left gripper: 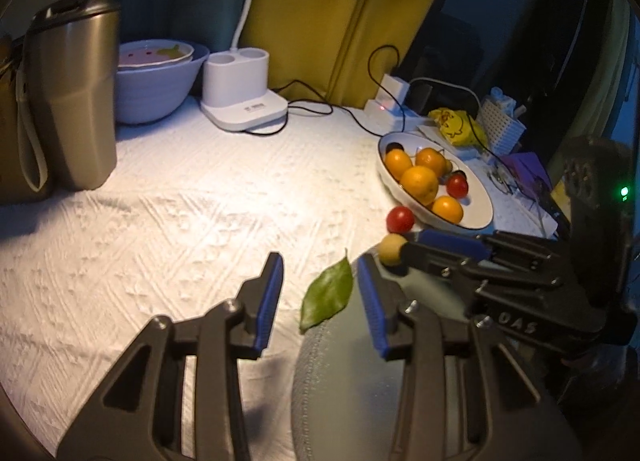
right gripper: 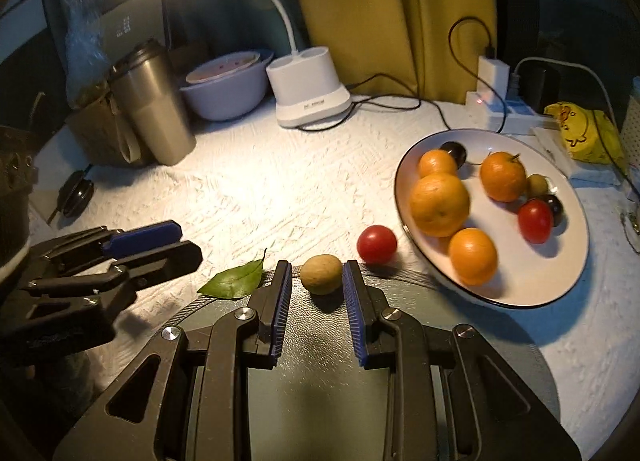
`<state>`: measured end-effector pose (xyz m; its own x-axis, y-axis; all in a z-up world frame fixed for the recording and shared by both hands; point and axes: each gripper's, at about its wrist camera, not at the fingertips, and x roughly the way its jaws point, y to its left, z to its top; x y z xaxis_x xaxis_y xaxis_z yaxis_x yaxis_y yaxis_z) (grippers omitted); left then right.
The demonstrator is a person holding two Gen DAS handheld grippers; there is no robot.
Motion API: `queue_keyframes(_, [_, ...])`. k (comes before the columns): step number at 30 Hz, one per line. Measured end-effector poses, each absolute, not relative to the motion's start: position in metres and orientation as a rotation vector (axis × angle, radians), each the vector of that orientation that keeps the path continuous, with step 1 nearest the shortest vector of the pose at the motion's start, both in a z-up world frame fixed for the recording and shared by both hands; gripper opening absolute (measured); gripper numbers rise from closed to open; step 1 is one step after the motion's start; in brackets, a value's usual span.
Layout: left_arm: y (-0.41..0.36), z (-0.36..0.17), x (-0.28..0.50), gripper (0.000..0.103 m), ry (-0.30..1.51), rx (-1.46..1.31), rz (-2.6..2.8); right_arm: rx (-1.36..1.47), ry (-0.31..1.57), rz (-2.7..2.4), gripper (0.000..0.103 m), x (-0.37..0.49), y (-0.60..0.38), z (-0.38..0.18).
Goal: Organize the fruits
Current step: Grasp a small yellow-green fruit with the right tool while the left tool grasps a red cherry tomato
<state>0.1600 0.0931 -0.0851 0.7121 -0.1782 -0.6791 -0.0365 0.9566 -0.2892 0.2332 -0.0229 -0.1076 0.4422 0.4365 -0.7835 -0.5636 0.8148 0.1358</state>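
- Right tool (right gripper: 314,293): jaws nearly closed with a small yellow-green fruit (right gripper: 321,274) between the tips. I cannot tell whether the pads press on it. It sits on the rim of a grey round mat (right gripper: 400,341).
- Left tool (left gripper: 320,297): jaws partly open, empty, with a green leaf (left gripper: 326,295) lying between the tips.
- Cherry tomato (right gripper: 377,244) lies loose on the surface just ahead-right of the right tool.
- White plate (right gripper: 568,253), further right, already holds oranges (right gripper: 439,204). I judge it to be the collection point.

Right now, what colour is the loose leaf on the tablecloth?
Green leaf; right wrist view shows it best.
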Motion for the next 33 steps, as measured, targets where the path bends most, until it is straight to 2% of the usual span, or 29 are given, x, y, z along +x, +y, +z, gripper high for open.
queue_keyframes(15, [0.096,-0.093,0.171,0.040,0.798,-0.292,-0.078,-0.187,0.965,0.581,0.030,0.248,-0.015,-0.133])
queue_keyframes(17, [0.093,-0.092,0.173,0.040,0.802,-0.280,-0.079,-0.184,0.954,0.591,0.027,0.247,-0.017,-0.130])
queue_keyframes(33, [0.028,-0.090,0.205,0.040,0.848,-0.170,-0.158,-0.081,0.845,0.539,0.027,0.242,-0.087,-0.087])
